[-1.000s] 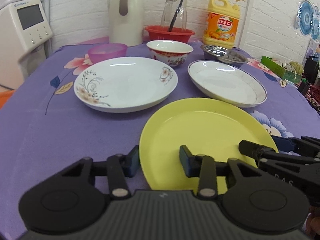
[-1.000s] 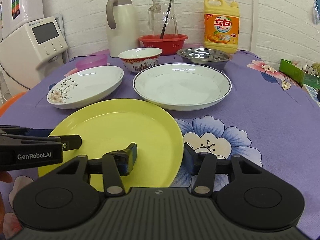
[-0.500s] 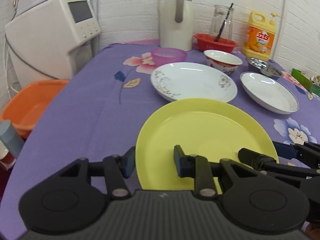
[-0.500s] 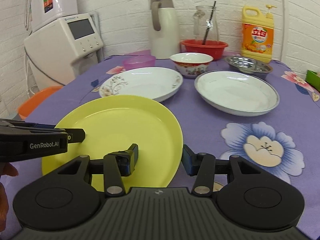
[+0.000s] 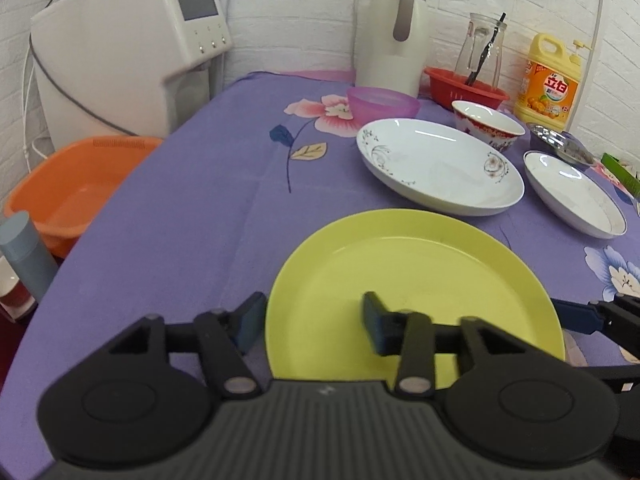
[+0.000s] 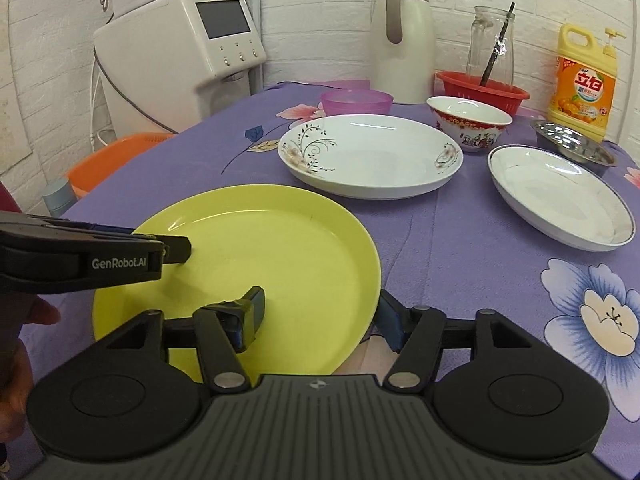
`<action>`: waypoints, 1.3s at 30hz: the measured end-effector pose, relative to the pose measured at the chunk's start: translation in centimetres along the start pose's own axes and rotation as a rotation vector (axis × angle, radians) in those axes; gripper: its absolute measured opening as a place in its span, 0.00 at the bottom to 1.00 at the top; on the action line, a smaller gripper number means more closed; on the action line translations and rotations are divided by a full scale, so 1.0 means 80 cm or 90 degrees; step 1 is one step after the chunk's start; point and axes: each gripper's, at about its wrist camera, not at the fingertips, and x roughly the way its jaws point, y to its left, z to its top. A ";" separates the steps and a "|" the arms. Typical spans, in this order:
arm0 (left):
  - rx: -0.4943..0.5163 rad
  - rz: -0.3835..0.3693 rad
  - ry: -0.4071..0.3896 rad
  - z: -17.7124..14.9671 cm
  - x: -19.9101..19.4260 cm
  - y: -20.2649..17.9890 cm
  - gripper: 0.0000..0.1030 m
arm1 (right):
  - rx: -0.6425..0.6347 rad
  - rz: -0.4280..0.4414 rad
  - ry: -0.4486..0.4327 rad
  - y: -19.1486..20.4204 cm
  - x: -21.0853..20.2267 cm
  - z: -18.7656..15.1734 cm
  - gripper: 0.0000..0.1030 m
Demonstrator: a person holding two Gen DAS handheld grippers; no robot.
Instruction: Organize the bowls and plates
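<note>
The yellow plate (image 5: 416, 280) lay flat on the purple floral desk (image 5: 180, 240). Both grippers, left (image 5: 314, 322) and right (image 6: 322, 314), straddled its near rim, jaws just opened, not pressing. Beyond stood a floral plate (image 6: 372, 156), white plate (image 6: 560, 196) and bowl (image 6: 468, 120).

The yellow plate's (image 5: 416, 280) near rim lay hidden behind the left gripper (image 5: 314, 320); the steel bowl's (image 5: 562, 148) contents were indiscernible.

yellow plate (image 5: 416, 280) plain yellow | tablecloth (image 5: 200, 216) purple, pink and white flowers | floral plate (image 6: 372, 156) white, brown sprigs | rimmed plate (image 6: 560, 196) white, dark edge | patterned bowl (image 6: 468, 122) white, red band | small bowl (image 6: 356, 102) translucent purple | basin (image 5: 72, 188) orange
</note>
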 end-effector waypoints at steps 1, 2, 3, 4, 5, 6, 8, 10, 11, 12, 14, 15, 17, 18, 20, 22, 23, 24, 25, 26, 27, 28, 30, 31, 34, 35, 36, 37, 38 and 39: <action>-0.015 0.001 -0.015 0.004 -0.005 0.005 0.82 | 0.006 0.006 -0.007 -0.004 -0.005 0.001 1.00; -0.024 -0.004 -0.026 0.009 -0.009 0.008 0.83 | 0.013 0.005 -0.019 -0.010 -0.011 0.004 1.00; -0.030 -0.009 -0.036 0.018 -0.013 0.010 0.83 | 0.021 -0.003 -0.033 -0.017 -0.019 0.008 1.00; -0.035 -0.016 -0.045 0.029 -0.014 0.011 0.84 | 0.027 -0.009 -0.046 -0.024 -0.025 0.014 1.00; -0.039 -0.027 -0.050 0.040 -0.015 0.012 0.85 | 0.033 -0.012 -0.058 -0.032 -0.029 0.020 1.00; -0.045 -0.037 -0.054 0.051 -0.014 0.013 0.88 | 0.041 -0.013 -0.069 -0.041 -0.032 0.027 1.00; -0.057 -0.064 -0.058 0.076 -0.007 0.013 0.91 | 0.057 -0.014 -0.081 -0.061 -0.032 0.044 1.00; -0.065 -0.088 -0.049 0.103 0.010 0.013 0.91 | 0.071 -0.012 -0.095 -0.077 -0.026 0.059 1.00; -0.067 -0.091 -0.047 0.113 0.019 0.012 0.91 | 0.078 -0.010 -0.098 -0.086 -0.019 0.067 1.00; -0.067 -0.090 -0.037 0.126 0.032 0.010 0.91 | 0.082 -0.009 -0.098 -0.092 -0.010 0.075 1.00; -0.066 -0.094 -0.021 0.146 0.059 0.006 0.91 | 0.080 -0.008 -0.092 -0.101 0.011 0.089 1.00; -0.066 -0.097 -0.011 0.154 0.074 0.003 0.91 | 0.079 -0.010 -0.089 -0.105 0.024 0.096 1.00; -0.066 -0.099 0.025 0.166 0.105 -0.001 0.91 | 0.075 -0.009 -0.080 -0.111 0.049 0.108 1.00; -0.067 -0.099 0.038 0.170 0.117 -0.003 0.91 | 0.073 -0.009 -0.075 -0.114 0.061 0.113 1.00; -0.068 -0.090 0.065 0.177 0.140 -0.004 0.91 | 0.068 -0.009 -0.057 -0.120 0.088 0.122 1.00; -0.054 -0.075 0.076 0.182 0.157 -0.005 0.91 | 0.064 -0.006 -0.038 -0.126 0.109 0.127 1.00; -0.043 -0.069 0.077 0.184 0.162 -0.007 0.91 | 0.060 -0.006 -0.030 -0.128 0.118 0.129 1.00; -0.033 -0.067 0.076 0.185 0.167 -0.009 0.91 | 0.058 -0.009 -0.022 -0.129 0.126 0.131 1.00; -0.024 -0.067 0.077 0.187 0.173 -0.011 0.94 | 0.060 -0.009 -0.015 -0.130 0.133 0.131 1.00; -0.018 -0.069 0.078 0.187 0.176 -0.013 0.96 | 0.064 -0.003 -0.010 -0.131 0.138 0.131 1.00; -0.014 -0.072 0.078 0.186 0.181 -0.014 0.97 | 0.058 -0.005 -0.014 -0.130 0.141 0.130 1.00; -0.012 -0.077 0.081 0.186 0.185 -0.015 0.97 | 0.047 -0.013 -0.013 -0.126 0.143 0.130 1.00; -0.011 -0.085 0.088 0.184 0.190 -0.015 0.97 | 0.026 -0.014 -0.010 -0.120 0.146 0.130 1.00; -0.012 -0.091 0.087 0.183 0.193 -0.014 0.97 | 0.027 -0.006 -0.001 -0.119 0.151 0.130 1.00; -0.018 -0.096 0.087 0.181 0.193 -0.011 0.96 | 0.008 -0.026 0.004 -0.108 0.158 0.129 1.00; -0.018 -0.101 0.084 0.181 0.191 -0.010 0.96 | 0.018 -0.026 0.004 -0.107 0.158 0.129 1.00; -0.017 -0.102 0.082 0.181 0.189 -0.009 0.95 | 0.024 -0.022 0.005 -0.105 0.158 0.130 1.00; -0.017 -0.102 0.080 0.180 0.187 -0.008 0.95 | 0.022 -0.014 0.007 -0.103 0.157 0.130 1.00; -0.016 -0.101 0.080 0.179 0.186 -0.007 0.95 | 0.016 -0.004 0.008 -0.099 0.157 0.131 1.00; -0.015 -0.101 0.080 0.178 0.185 -0.007 0.95 | 0.013 0.002 0.010 -0.096 0.155 0.131 1.00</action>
